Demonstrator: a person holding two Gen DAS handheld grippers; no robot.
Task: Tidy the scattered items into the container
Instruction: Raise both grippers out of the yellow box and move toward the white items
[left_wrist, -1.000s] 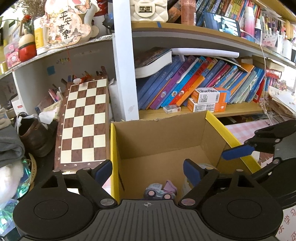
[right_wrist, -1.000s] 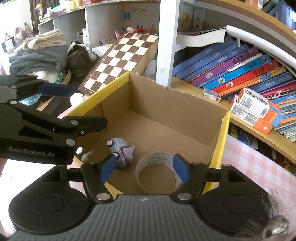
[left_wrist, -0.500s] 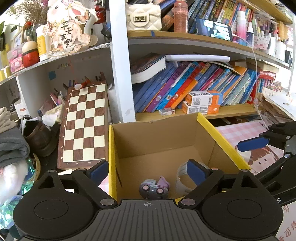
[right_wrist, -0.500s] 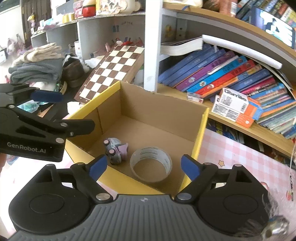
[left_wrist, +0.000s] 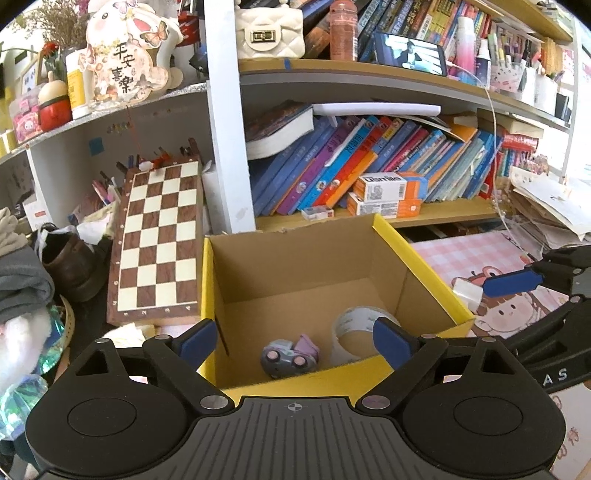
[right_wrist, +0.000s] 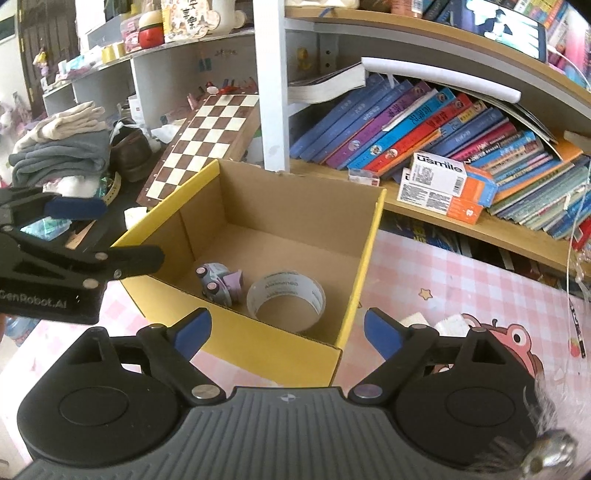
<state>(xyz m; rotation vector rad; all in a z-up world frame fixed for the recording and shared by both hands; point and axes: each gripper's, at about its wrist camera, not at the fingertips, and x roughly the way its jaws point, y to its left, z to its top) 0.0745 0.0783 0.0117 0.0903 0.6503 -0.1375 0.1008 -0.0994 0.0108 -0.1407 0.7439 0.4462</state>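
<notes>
Two things lie in the cardboard box (right_wrist: 364, 243) with yellow rims: one roll of clear tape (right_wrist: 286, 298) and one small toy car (right_wrist: 218, 282), lilac and grey, on its side with two pink wheels showing. In the right wrist view the car is at about 9 o'clock of the tape, just beside it, and both are near the front wall of the box. The tape has small printed words on its inner side, too blurred to read. Both grippers are empty: the left gripper (left_wrist: 295, 339) has its two blue fingers wide apart, above the near rim of the box, and the right gripper (right_wrist: 286, 330) also holds its fingers wide apart, in front of the box. On the side of the left gripper, seen from the right wrist, is written "GenRobot.AI". On the pink checked tablecloth (right_wrist: 461, 280), at 3 o'clock of the box, two small white pieces (right_wrist: 448, 323) lie; what they are I cannot tell. Two orange-white cartons (right_wrist: 445, 182) on the shelf read "usmile". One chessboard (left_wrist: 159, 240) leans at 10 o'clock of the box. One paper rabbit decoration (left_wrist: 123, 55) carries the characters "平安喜樂".
</notes>
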